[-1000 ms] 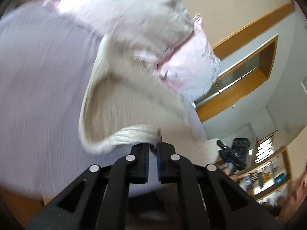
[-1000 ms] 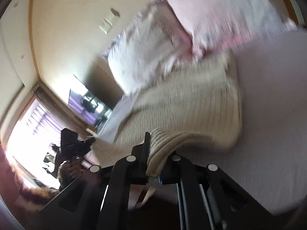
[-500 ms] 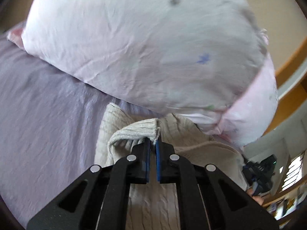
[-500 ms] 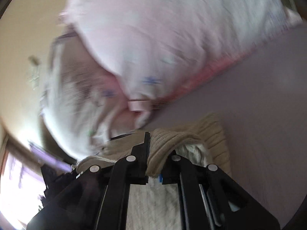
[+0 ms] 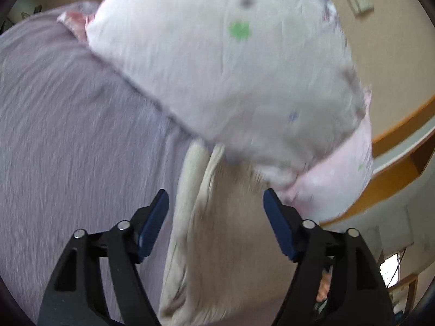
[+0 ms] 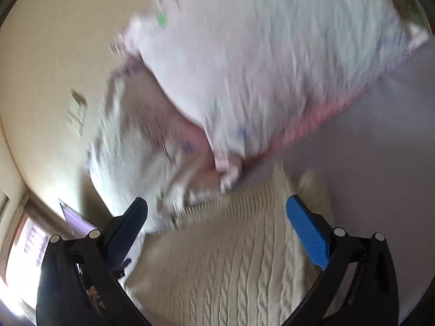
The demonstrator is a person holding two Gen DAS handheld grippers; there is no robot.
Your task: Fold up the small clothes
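Both claws wide above cream sweater

Words I can read: none.
Numbers I can read: none.
White pillow with small green and blue shapes: I see only little prints there, no letters.
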